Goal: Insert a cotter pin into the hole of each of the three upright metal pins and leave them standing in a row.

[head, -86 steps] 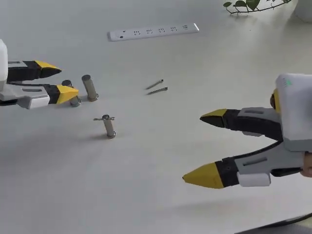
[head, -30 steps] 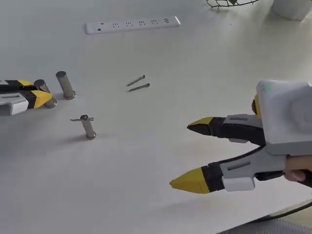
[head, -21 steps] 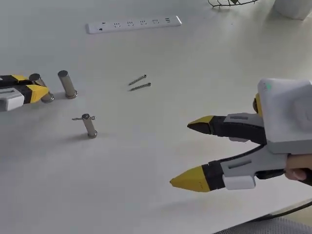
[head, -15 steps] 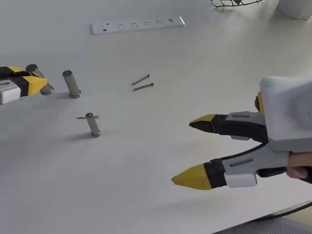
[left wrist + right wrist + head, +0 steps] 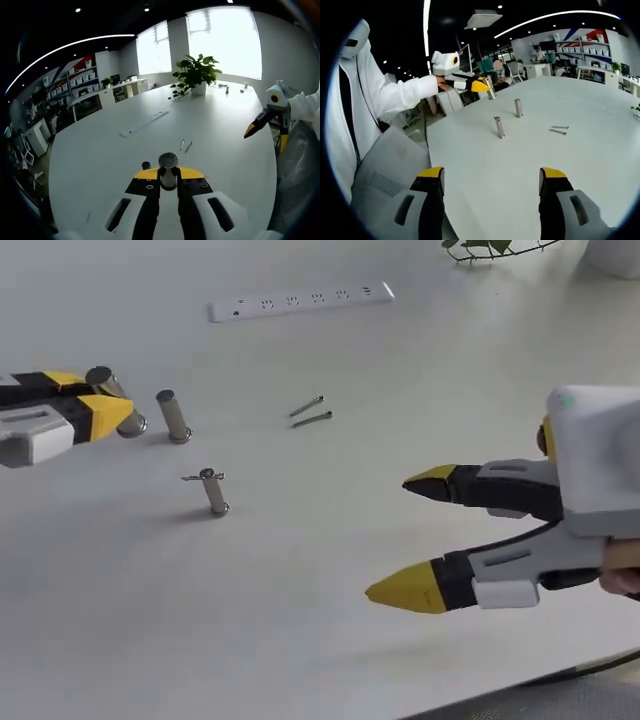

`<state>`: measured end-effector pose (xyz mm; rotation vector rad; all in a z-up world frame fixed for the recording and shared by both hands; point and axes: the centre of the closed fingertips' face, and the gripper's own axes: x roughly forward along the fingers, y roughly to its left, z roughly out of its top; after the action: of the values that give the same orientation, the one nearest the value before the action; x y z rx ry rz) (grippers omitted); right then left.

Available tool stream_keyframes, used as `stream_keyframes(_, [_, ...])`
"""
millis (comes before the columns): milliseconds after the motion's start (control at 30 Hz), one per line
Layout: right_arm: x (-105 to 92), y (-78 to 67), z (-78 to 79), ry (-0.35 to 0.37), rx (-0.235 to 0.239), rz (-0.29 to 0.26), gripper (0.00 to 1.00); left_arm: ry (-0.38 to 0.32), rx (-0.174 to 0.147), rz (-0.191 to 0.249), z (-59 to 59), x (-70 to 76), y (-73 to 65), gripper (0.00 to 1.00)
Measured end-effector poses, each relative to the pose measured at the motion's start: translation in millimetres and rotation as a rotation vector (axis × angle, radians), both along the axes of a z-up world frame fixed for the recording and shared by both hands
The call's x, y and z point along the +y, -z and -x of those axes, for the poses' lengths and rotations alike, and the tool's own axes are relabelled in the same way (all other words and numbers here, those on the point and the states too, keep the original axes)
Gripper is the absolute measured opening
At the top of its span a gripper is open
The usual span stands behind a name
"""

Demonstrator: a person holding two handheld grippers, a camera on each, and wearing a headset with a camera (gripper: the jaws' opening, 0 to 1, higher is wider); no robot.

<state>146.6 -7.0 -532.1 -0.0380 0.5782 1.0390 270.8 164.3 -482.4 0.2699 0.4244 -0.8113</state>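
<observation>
In the head view, the left gripper [image 5: 105, 398] is clamping a metal pin [image 5: 100, 376], just beside a second pin [image 5: 174, 416]; the right gripper [image 5: 387, 537] is hovering spread wide, well apart from them. In the left gripper view, the jaws are squeezing that pin below its head, two loose cotter pins [image 5: 185, 145] lying beyond. In the right gripper view, the parted jaws are gripping nothing, facing a third pin [image 5: 498, 127].

head view steep down on table [image 5: 300, 640], gripper views low, roughly facing each other, all share loose cotter pins [image 5: 312, 420]
</observation>
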Motion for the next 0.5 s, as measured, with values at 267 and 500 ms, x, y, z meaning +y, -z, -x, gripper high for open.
stream_keyframes(267, [-2.8, -2.6, 4.0, 0.002, -0.010, 0.007, 0.76, 0.014, 0.053, 0.048, 43.2, -33.4, 14.8, 0.10])
stream_keyframes(500, [-4.8, -3.2, 7.8, 0.000, -0.010, 0.012, 0.76, 0.003, 0.083, 0.057, 56.1, -47.2, 28.7, 0.10])
